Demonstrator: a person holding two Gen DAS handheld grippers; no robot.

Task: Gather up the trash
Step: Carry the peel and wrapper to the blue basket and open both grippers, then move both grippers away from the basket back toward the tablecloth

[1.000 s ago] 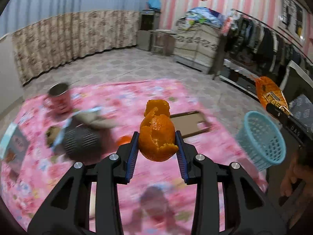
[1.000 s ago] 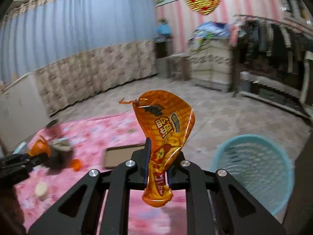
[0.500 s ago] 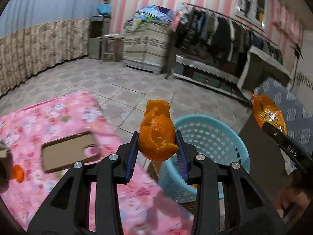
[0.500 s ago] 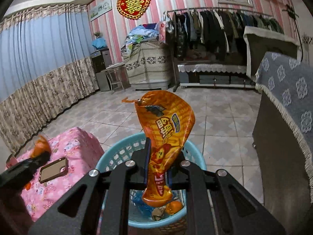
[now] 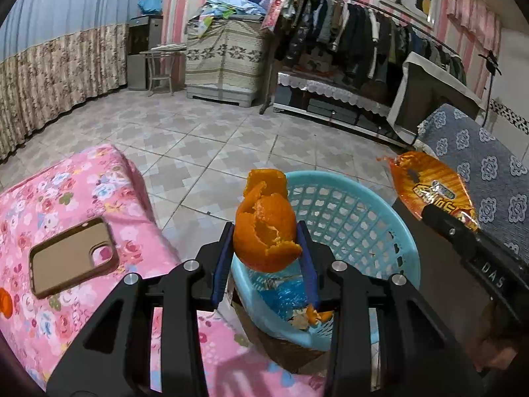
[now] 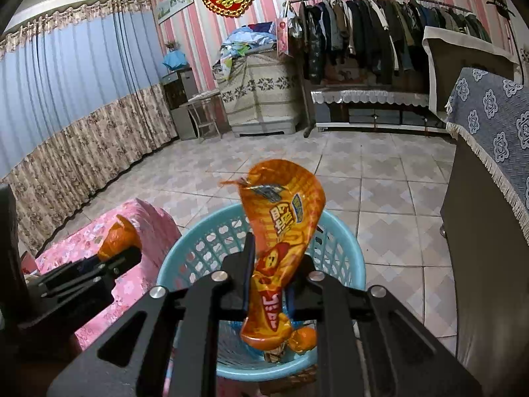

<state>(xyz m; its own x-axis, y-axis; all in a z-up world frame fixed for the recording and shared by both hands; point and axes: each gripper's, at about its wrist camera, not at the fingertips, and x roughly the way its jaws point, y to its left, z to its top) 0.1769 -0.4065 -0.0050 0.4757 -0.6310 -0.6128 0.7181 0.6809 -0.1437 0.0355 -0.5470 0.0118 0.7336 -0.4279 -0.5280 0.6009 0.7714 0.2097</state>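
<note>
From my left camera the orange peel (image 5: 264,231) hid much of the basket (image 5: 363,211) floor. A small orange thing (image 5: 5,301) was cut by the left edge, so I could not name it. In my right camera the wrapper (image 6: 281,251) covered the trash below.

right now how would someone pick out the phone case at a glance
Find the pink flowered cloth left of the blue basket. The phone case lies flat on it, brown, hollow side up, with a camera cut-out showing the cloth, the only flat rectangle there.
</note>
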